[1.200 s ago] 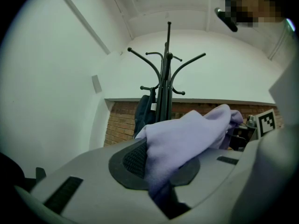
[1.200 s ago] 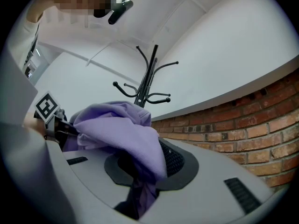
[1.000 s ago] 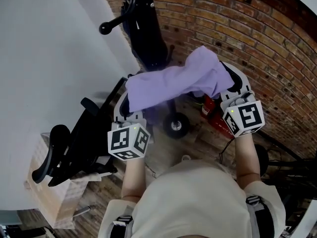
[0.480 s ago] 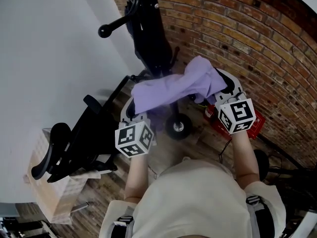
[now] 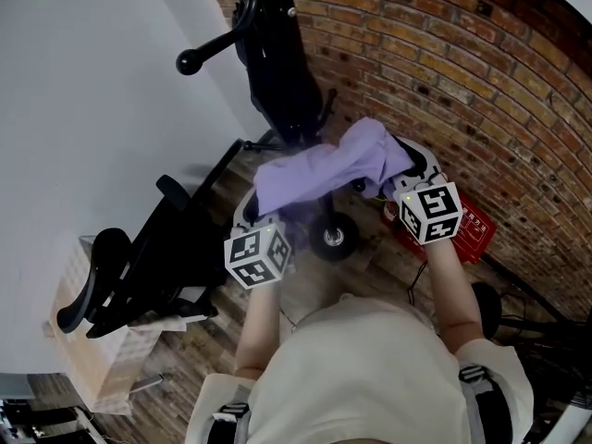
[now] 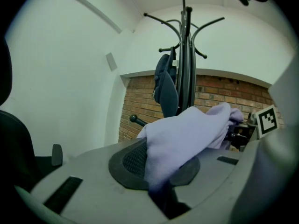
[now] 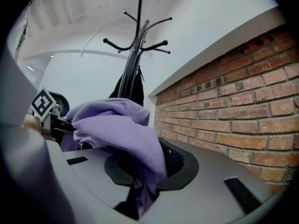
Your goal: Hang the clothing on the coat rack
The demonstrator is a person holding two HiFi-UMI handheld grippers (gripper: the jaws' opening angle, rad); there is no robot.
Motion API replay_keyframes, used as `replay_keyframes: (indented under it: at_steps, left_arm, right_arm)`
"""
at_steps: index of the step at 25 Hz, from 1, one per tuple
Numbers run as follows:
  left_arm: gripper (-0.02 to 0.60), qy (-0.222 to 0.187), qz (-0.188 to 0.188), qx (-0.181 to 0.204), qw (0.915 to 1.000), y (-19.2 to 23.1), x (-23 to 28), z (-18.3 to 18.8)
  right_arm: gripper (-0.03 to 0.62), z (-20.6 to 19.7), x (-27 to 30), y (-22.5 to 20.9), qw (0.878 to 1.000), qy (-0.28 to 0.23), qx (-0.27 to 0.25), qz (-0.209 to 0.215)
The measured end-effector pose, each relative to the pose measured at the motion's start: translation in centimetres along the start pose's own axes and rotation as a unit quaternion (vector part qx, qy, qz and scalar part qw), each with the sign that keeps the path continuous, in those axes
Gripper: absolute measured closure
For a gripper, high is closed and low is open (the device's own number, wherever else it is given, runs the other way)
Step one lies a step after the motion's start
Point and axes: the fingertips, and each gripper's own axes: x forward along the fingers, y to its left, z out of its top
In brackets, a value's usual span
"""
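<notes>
Left gripper and right gripper fingers pinch the lilac cloth garment. Such thin holds may slip short of the black metal coat rack.

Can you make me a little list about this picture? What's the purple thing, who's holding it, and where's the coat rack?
Clothing: purple garment, bunched up, held in the air between both grippers
Left gripper: shut on one end of the purple garment
Right gripper: shut on the other end
Coat rack: black, standing just beyond the grippers, beside the brick wall
Already on the rack: a dark garment
Purple garment on a hook: not yet
Nearby: black office chair, on the left
</notes>
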Motion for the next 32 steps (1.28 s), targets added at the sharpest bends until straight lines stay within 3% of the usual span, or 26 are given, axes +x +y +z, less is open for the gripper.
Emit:
replay_keyframes:
  at_steps: [8,17,32]
  left_arm:
    - [0.548,0.053,0.005,0.002,0.9986,0.5,1.5,-4.2]
    - [0.548,0.102,-0.016,0.001,0.9947,-0.6,2.6,-8.6]
    - [0.546,0.159,-0.09,0.009,0.9831,-6.5,3.2,-15.2]
  right_arm:
    - [0.537,-3.9,0.9,0.2,0.999,0.034,0.021,-0.001]
    - [0.537,-8.4,0.8,2.0,0.997,0.074,0.024,0.014]
    - [0.537,-12.4,0.1,8.6,0.992,0.084,0.053,0.075]
